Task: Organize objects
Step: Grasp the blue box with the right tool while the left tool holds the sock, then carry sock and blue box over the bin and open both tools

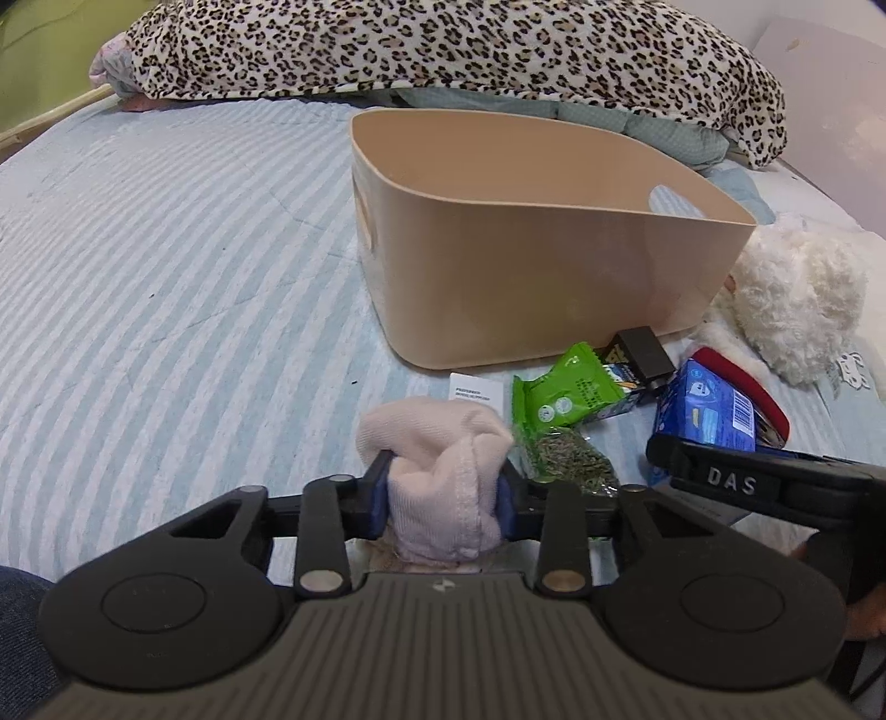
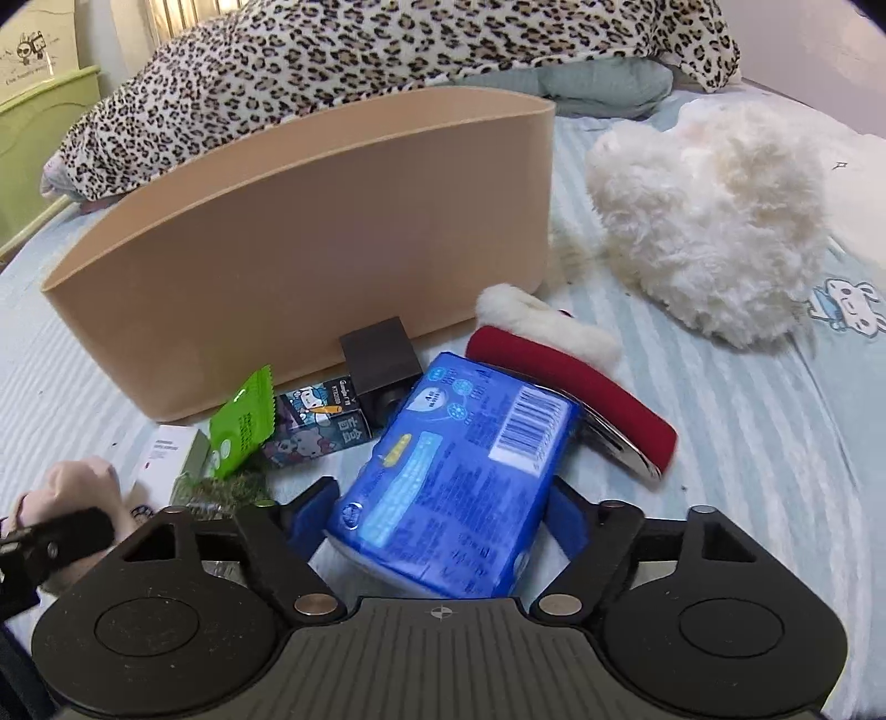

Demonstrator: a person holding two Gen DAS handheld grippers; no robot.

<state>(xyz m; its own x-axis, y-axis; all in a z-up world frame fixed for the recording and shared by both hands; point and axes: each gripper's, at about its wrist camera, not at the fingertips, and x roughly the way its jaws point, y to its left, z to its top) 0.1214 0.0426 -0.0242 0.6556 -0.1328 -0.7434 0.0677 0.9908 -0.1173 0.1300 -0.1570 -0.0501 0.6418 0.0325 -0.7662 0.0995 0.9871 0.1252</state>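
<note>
A tan plastic bin point(image 1: 531, 277) stands on the striped bed, also in the right wrist view point(image 2: 310, 266). My left gripper point(image 1: 443, 498) is shut on a rolled pale pink sock point(image 1: 443, 471), in front of the bin. My right gripper point(image 2: 437, 515) has its jaws around a blue tissue pack point(image 2: 459, 476), pads touching its sides. The pack also shows in the left wrist view point(image 1: 703, 404). In front of the bin lie a green snack packet point(image 2: 246, 426), a small printed carton point(image 2: 321, 426), a dark box point(image 2: 379, 360) and a white card box point(image 2: 166, 454).
A white fluffy plush point(image 2: 709, 221) lies right of the bin. A red and white fuzzy item point(image 2: 570, 365) with a metal piece lies behind the tissue pack. A leopard-print blanket point(image 1: 443, 50) is heaped at the back. Striped sheet point(image 1: 166, 277) lies left of the bin.
</note>
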